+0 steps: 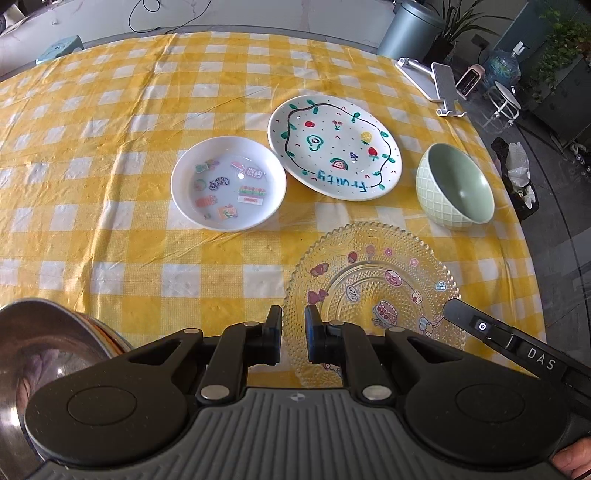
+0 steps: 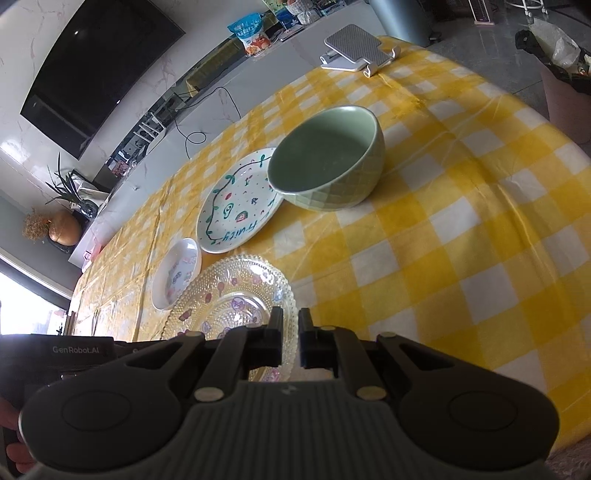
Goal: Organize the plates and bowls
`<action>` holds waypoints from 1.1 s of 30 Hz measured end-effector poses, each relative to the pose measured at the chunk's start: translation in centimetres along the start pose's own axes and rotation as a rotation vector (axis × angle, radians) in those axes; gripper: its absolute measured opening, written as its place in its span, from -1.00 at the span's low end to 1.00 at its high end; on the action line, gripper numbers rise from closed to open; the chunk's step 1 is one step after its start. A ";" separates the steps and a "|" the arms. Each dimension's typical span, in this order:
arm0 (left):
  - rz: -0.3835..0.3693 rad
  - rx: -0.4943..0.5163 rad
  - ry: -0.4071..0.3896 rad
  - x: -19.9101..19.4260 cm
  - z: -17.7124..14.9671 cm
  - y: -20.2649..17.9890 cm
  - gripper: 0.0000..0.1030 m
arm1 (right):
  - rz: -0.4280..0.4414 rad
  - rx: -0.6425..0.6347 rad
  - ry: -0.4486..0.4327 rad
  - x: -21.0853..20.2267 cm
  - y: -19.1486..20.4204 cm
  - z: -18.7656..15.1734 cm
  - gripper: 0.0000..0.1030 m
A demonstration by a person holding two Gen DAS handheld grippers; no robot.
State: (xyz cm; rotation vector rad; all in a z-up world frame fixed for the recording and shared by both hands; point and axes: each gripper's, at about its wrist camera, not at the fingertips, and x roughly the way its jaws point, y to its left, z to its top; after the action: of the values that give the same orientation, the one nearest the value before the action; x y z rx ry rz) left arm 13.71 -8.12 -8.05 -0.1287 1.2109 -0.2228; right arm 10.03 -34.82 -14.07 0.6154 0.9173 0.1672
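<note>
glass plate [image 1: 373, 295] lies just ahead of both grippers, painted plate [image 1: 334, 147] and green bowl [image 1: 456, 186] beyond; left gripper [image 1: 293, 332] and right gripper [image 2: 291, 332] nearly pressed together, pinching nothing; its beaded rim could slip from a shallow pinch

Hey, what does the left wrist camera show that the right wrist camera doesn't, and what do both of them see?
Only the left wrist view shows a steel bowl at its near left edge and a blue-grey bin.

Only the right wrist view shows a wall-mounted TV and a snack bag.

Both show the glass plate, Fruity plate, sticker dish, green bowl and the phone stand, all on the yellow checked tablecloth.
</note>
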 end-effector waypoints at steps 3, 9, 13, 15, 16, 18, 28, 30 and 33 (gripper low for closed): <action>-0.005 -0.010 -0.042 -1.0 -1.5 -0.5 -0.74 | 0.008 -0.012 -0.014 -1.3 -0.1 -0.4 -0.89; -0.024 -0.062 -0.098 -1.9 -4.6 -0.3 -0.74 | 0.021 -0.021 -0.027 -2.6 -0.7 -2.1 -0.89; -0.011 -0.073 -0.135 -1.8 -6.4 -0.3 -0.74 | 0.023 -0.010 -0.028 -2.5 -1.0 -3.1 -0.89; -0.020 -0.091 -0.141 -1.4 -7.1 0.0 -0.74 | 0.009 -0.022 -0.031 -2.4 -1.0 -3.4 -0.89; -0.026 -0.099 -0.145 -1.2 -7.3 0.1 -0.74 | 0.000 -0.032 -0.033 -2.4 -0.9 -3.6 -0.89; -0.030 -0.109 -0.156 -0.9 -7.8 0.3 -0.74 | -0.008 -0.045 -0.038 -2.3 -0.8 -3.9 -0.89; -0.010 -0.104 -0.196 -0.2 -8.6 0.5 -0.74 | -0.038 -0.071 -0.024 -1.2 -0.7 -4.5 -0.88; -0.010 -0.105 -0.195 0.0 -8.6 0.6 -0.74 | -0.044 -0.079 -0.019 -1.1 -0.6 -4.6 -0.88; -0.009 -0.099 -0.191 0.2 -8.7 0.6 -0.74 | -0.056 -0.089 -0.019 -0.9 -0.5 -4.8 -0.86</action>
State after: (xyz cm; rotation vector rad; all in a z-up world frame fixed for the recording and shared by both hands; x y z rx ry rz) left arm 5.63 -7.41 -11.37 -0.2363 1.0311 -0.1551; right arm 5.64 -33.57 -15.86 0.5079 0.9031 0.1511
